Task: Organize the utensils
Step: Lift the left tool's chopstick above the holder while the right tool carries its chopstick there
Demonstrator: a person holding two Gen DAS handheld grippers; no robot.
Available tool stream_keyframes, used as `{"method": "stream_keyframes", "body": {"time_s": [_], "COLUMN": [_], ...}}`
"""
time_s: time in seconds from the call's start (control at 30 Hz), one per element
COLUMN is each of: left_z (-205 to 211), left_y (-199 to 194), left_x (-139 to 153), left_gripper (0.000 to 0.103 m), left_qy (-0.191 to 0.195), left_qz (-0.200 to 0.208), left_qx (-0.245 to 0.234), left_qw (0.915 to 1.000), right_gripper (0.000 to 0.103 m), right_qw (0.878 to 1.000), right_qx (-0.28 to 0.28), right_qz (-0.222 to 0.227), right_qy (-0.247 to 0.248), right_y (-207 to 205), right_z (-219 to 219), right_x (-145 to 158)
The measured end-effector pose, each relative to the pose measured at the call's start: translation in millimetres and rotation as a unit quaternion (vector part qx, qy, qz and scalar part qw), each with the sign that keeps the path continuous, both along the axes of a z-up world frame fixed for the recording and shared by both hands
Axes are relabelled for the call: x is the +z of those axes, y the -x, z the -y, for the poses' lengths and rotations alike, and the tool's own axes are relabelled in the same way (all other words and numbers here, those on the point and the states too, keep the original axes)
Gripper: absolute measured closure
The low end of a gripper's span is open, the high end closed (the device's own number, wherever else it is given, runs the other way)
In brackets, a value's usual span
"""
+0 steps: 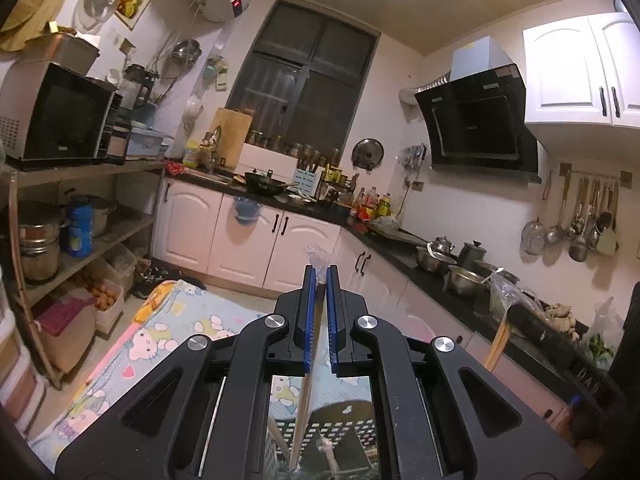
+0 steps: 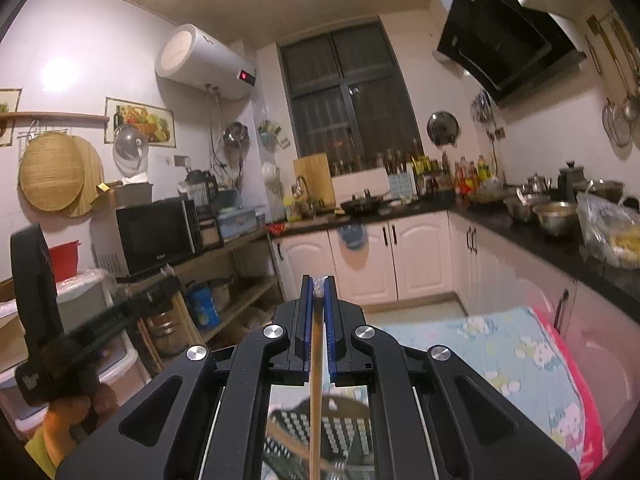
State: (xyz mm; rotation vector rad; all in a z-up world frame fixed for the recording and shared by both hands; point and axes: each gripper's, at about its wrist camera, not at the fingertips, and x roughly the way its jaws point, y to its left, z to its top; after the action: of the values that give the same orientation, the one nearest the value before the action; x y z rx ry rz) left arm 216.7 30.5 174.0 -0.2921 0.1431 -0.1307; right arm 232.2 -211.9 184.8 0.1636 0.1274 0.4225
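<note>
My left gripper (image 1: 320, 273) is shut on a long wooden chopstick (image 1: 305, 404) whose plastic-wrapped tip pokes out above the blue pads. The stick hangs down toward a dark perforated utensil basket (image 1: 352, 436) below. My right gripper (image 2: 319, 280) is shut on another wooden chopstick (image 2: 315, 392), also plastic-wrapped at the tip, hanging over the same kind of perforated basket (image 2: 344, 428). The left gripper shows at the left of the right wrist view (image 2: 92, 320), blurred, with the hand under it. The right gripper shows at the right edge of the left wrist view (image 1: 560, 336).
A table with a blue cartoon cloth (image 1: 188, 328) lies below both grippers. A wooden shelf with a microwave (image 1: 56, 116) and pots stands on the left. A black counter (image 1: 436, 276) with steel bowls runs along the right. Ladles hang on a wall rail (image 1: 580, 220).
</note>
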Motion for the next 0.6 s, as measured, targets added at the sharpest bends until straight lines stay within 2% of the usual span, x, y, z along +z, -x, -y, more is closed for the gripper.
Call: {"method": "stream_keyframes", "body": {"time_s": [0.27,0.6], "left_z": [-5.7,-4.5], "left_y": [-12.9,-16.8], "left_x": [-24.4,-49.2], "left_gripper": [0.102,0.102], "left_qy": [0.016,0.026], "left_qz": [-0.004,-0.012], "left_qx": [0.012,-0.005], "left_qw": [0.9998,0.9996], "right_gripper": [0.097,0.097], "right_qw": [0.999,0.998], "right_qx": [0.008,0.001], "right_qz": [0.034,0.048], "right_qy": [0.014,0.036], "right_y": [-17.0,-34.3], "right_z": [-17.2,-35.3], "right_x": [2.8,-21.6]}}
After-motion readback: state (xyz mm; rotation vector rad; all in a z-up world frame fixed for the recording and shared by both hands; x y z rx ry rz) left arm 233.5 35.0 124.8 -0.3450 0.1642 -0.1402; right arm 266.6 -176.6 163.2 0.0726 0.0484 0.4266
